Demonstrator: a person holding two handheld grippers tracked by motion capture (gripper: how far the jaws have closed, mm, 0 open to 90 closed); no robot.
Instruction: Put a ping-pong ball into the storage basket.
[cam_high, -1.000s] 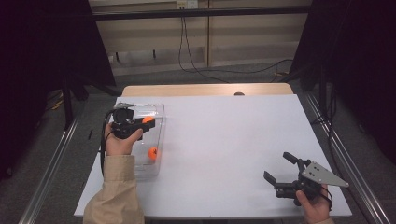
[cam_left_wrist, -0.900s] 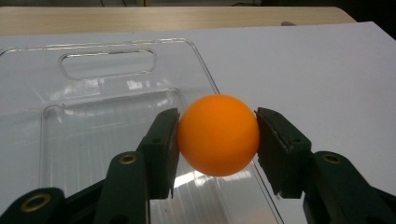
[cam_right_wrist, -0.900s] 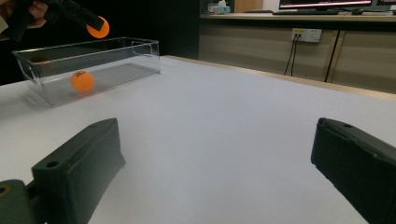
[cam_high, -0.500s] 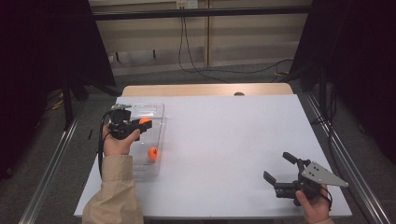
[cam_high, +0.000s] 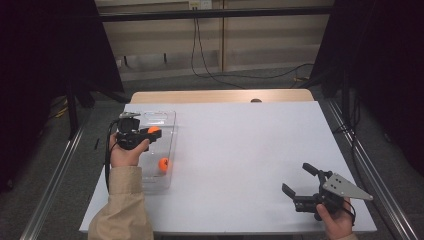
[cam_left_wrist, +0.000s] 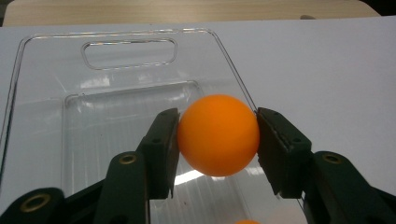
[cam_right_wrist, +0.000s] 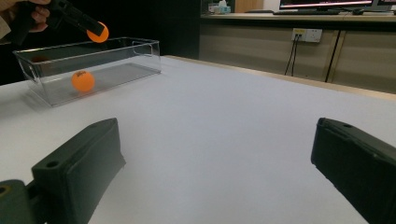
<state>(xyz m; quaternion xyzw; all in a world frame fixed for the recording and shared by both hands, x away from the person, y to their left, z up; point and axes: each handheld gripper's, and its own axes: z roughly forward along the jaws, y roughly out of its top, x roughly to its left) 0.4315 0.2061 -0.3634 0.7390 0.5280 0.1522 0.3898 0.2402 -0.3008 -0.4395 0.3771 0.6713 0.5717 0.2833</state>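
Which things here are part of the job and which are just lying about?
In the job:
- held ball
- clear bin
- ball in bin
- left gripper

Lying about:
- right gripper, open, idle
- wall cables

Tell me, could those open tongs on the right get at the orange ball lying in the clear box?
Probably yes. The right tongs stand open, holding nothing, with bare table between them and the open-topped clear box. The left tongs, holding another ball above it, might crowd the lying ball.
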